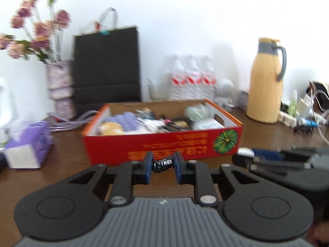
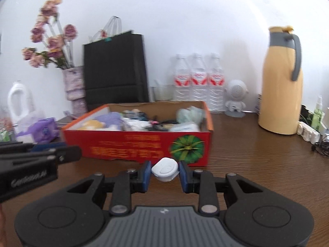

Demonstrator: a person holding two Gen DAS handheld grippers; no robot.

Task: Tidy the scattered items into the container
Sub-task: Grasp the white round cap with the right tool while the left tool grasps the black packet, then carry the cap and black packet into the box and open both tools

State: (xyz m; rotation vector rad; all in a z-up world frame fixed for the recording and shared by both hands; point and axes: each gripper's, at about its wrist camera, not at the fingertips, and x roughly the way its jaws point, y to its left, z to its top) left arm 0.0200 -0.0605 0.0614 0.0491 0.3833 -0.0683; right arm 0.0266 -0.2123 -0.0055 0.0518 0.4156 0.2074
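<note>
I am looking across a brown wooden table (image 2: 257, 150) set against a white wall, with clutter lined up along the back: a black paper bag (image 2: 116, 68), a vase of faded pink flowers (image 2: 74, 86), three water bottles (image 2: 198, 80), a small white speaker figure (image 2: 236, 97) and a tall yellow thermos jug (image 2: 280, 82). In the middle sits the red cardboard box (image 2: 144, 144), open at the top and already holding a jumble of small things, among them something purple, something yellow and a pale green bundle; the blur keeps me from naming them better. A purple tissue pack (image 1: 28, 144) lies to the left of the box. My left gripper (image 1: 163, 165) is clamped on a black candy wrapper (image 1: 163, 165) with white lettering, held between the pads just in front of the box's near wall. My right gripper (image 2: 164, 171) is closed on a small white plastic case (image 2: 165, 169), rounded and lidded, also held up in front of the box's near wall, close to its green leaf emblem. Each gripper shows in the other's view, side by side, both short of the box's rim.
</note>
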